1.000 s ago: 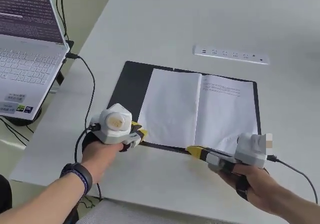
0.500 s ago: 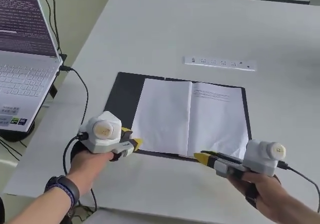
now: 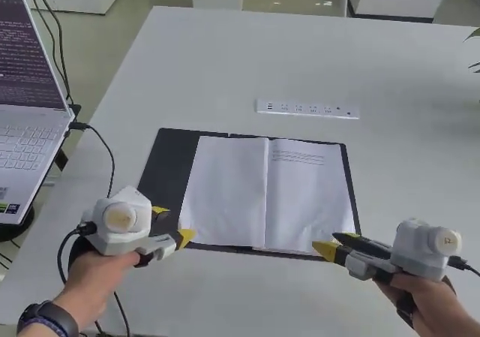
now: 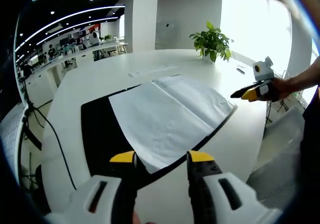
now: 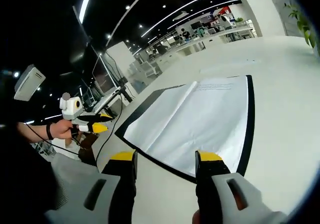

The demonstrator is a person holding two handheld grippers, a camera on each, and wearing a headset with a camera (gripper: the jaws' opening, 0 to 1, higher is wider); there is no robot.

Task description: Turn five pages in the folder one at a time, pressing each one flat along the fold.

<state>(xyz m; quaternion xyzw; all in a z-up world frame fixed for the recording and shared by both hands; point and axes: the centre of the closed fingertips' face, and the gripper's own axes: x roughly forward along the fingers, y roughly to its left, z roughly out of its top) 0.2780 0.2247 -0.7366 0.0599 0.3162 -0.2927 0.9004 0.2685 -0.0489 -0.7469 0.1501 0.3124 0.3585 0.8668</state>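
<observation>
The black folder [image 3: 168, 173] lay open and flat on the white bench [image 3: 225, 52], near the person's edge, with a blank white page [image 3: 225, 191] on its left side and a page [image 3: 309, 194] with a few lines of print at the top on its right; the fold ran between them. The left gripper [image 3: 174, 224] was held just off the folder's near left corner, its yellow-tipped jaws standing apart with nothing between them, touching neither page nor cover. The right gripper [image 3: 332, 243] was held by the near right corner, its tips pointing across toward the folder's near edge, its jaws likewise spread and empty. A white power strip [image 3: 307, 109] lay on the bench beyond the folder's far edge, apart from it. An open laptop [image 3: 19, 134] sat at the left, with a dark cable [image 3: 105, 149] trailing from it across the bench edge.
</observation>
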